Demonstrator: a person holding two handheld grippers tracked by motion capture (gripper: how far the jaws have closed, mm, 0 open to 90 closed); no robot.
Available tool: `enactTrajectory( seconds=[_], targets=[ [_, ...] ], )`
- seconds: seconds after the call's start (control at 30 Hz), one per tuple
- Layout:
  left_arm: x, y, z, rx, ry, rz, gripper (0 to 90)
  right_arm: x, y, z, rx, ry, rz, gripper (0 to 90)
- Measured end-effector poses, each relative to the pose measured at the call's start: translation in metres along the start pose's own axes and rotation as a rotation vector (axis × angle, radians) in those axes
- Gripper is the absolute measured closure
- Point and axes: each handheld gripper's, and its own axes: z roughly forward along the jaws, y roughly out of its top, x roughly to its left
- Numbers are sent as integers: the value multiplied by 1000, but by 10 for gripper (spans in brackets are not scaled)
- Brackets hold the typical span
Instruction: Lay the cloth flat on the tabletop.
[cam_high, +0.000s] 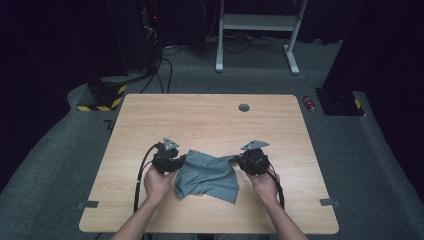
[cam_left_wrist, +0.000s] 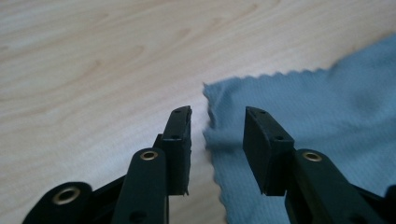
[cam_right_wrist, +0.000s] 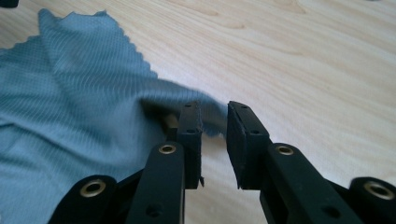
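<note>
A grey-blue cloth with pinked edges lies rumpled on the wooden table, between the two hand-held grippers. My left gripper is at the cloth's upper left corner. In the left gripper view that gripper is open, and the raised cloth corner lies in the gap without being pinched. My right gripper is at the upper right corner. The right gripper is open by a narrower gap, and a lifted corner of the cloth reaches in between its jaws.
A grey grommet sits near the table's far edge. Tape marks lie at the near left and near right corners. On the floor beyond are a red can, a yellow-and-black striped base and a white desk frame.
</note>
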Motion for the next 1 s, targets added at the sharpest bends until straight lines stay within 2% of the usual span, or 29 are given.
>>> enactTrajectory(
  seconds=[0.07, 0.1, 0.2, 0.37, 0.47, 0.6, 0.7, 0.97, 1.0],
  targets=[
    [-3, -8, -1, 16, -14, 11, 604, 0, -10, -3, -4, 19, 13, 753],
    [-5, -12, 0, 23, -18, 22, 596, 2, -14, -3, 6, 30, 11, 749],
    [-8, -21, 1, 42, -29, 24, 575, 7, -23, 0, 19, 60, -2, 717],
    [-8, -32, 3, 62, -27, 4, 556, 12, -29, 10, 41, 84, 11, 688],
    [-6, -38, 3, 66, -14, -2, 541, 15, -29, 15, 46, 106, 6, 707],
    [-5, -43, 1, 50, -13, -9, 522, 17, -29, 18, 68, 139, 17, 796],
    [-6, -46, 0, 39, -5, 1, 501, 18, -29, 18, 69, 150, -8, 890],
    [-5, -62, -1, -65, 7, -7, 433, 14, -26, -1, 33, 156, -11, 896],
    [-5, -63, -1, -61, 9, -7, 424, 13, -25, -4, 26, 158, -9, 896]
  ],
)
